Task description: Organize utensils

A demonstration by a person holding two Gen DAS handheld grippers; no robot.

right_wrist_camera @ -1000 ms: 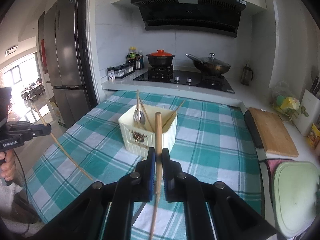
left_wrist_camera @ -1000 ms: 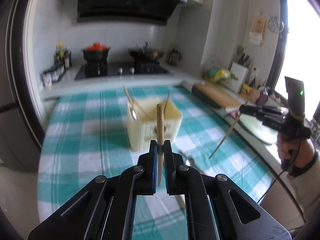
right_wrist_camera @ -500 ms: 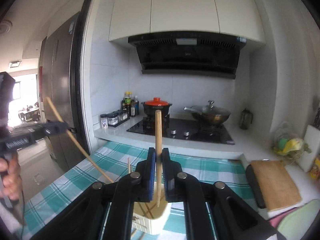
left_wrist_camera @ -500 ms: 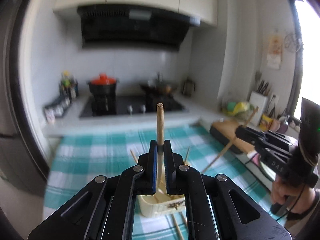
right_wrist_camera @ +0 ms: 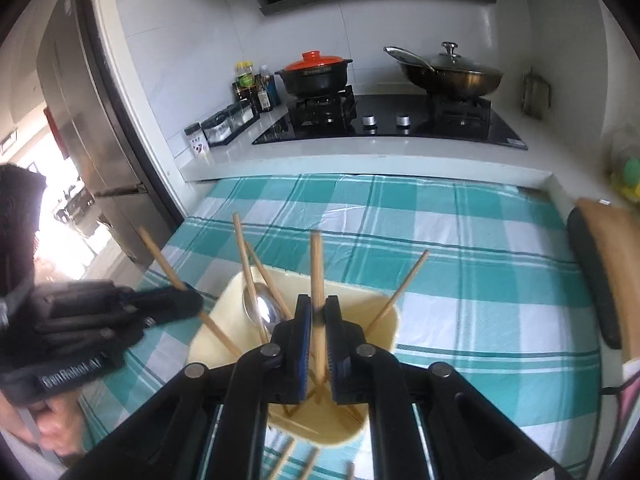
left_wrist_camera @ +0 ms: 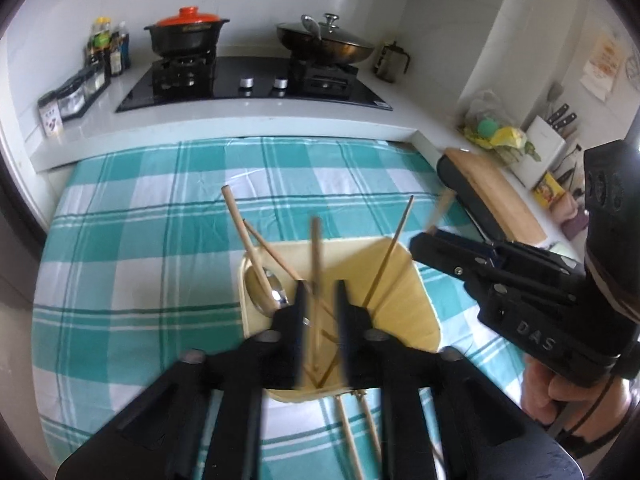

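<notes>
A cream utensil holder (left_wrist_camera: pixel 404 300) (right_wrist_camera: pixel 384 320) stands on the checked cloth, with a metal spoon (left_wrist_camera: pixel 266 290) (right_wrist_camera: pixel 262 312) and several chopsticks in it. My left gripper (left_wrist_camera: pixel 319 294) is open right above it; a blurred chopstick (left_wrist_camera: pixel 315 256) stands loose between its fingers, its lower end in the holder. My right gripper (right_wrist_camera: pixel 317 316) holds a chopstick (right_wrist_camera: pixel 318 264) over the holder, its jaws a little apart. In the left wrist view the right gripper (left_wrist_camera: pixel 430 236) is at the holder's right rim. In the right wrist view the left gripper (right_wrist_camera: pixel 188 304) is at the left rim.
Several loose chopsticks (left_wrist_camera: pixel 360 432) lie on the teal checked tablecloth (left_wrist_camera: pixel 140 240) in front of the holder. Behind is a counter with a hob, a red-lidded pot (left_wrist_camera: pixel 186 32) and a wok (left_wrist_camera: pixel 326 42). A wooden cutting board (left_wrist_camera: pixel 492 192) lies at the right.
Both grippers have tipped down over the holder and lowered their chopsticks into it. The left jaws have opened and let go of their chopstick.
</notes>
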